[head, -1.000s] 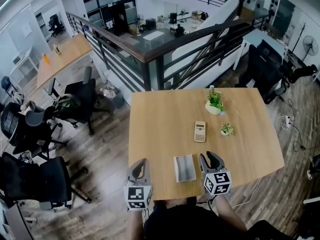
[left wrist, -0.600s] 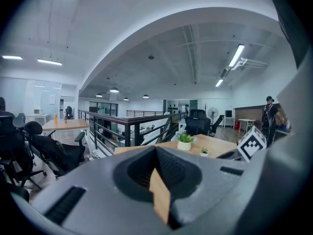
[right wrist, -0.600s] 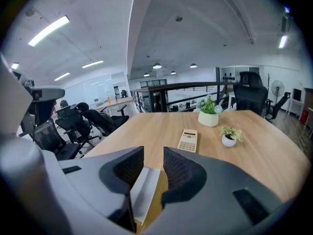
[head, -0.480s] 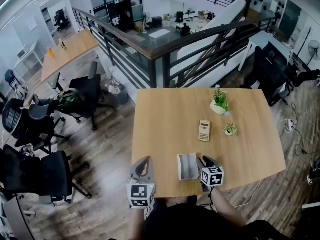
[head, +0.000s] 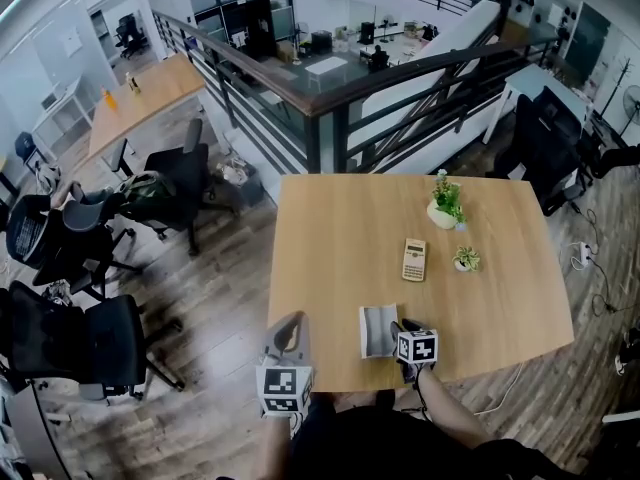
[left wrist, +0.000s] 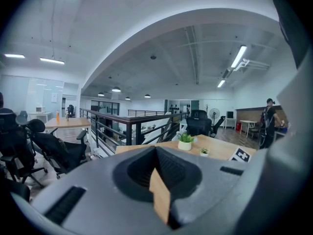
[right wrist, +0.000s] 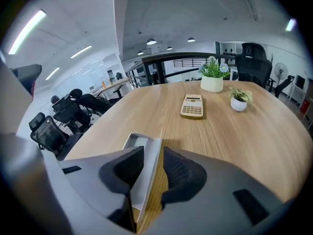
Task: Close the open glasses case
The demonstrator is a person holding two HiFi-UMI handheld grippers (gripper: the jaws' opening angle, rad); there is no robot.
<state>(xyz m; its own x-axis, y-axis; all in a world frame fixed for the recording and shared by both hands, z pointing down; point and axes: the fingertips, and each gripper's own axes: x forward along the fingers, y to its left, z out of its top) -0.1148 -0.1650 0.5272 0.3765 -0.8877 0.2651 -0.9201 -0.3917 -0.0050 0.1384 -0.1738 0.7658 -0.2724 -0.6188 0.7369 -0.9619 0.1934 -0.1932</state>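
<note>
The open grey glasses case [head: 376, 330] lies near the front edge of the wooden table [head: 330, 248]. My right gripper [head: 398, 330] is at the case's right side. In the right gripper view the case's thin raised lid [right wrist: 152, 173] stands edge-on between the jaws of that gripper [right wrist: 155, 153], which are shut on it, and the case's tray [right wrist: 138, 143] shows to the left. My left gripper [head: 288, 330] hovers by the table's front left corner, away from the case. In its own view the left gripper [left wrist: 156, 177] is shut with nothing in it.
A beige calculator [head: 414, 260] lies mid-table, beyond the case. A larger potted plant [head: 443, 203] and a small one [head: 465, 259] stand at the right. Office chairs [head: 60, 338] stand on the floor to the left, a railing [head: 330, 108] behind the table.
My right gripper has moved left to the case's right side and narrowed from open onto the lid. The left gripper has stayed near the front left corner.
</note>
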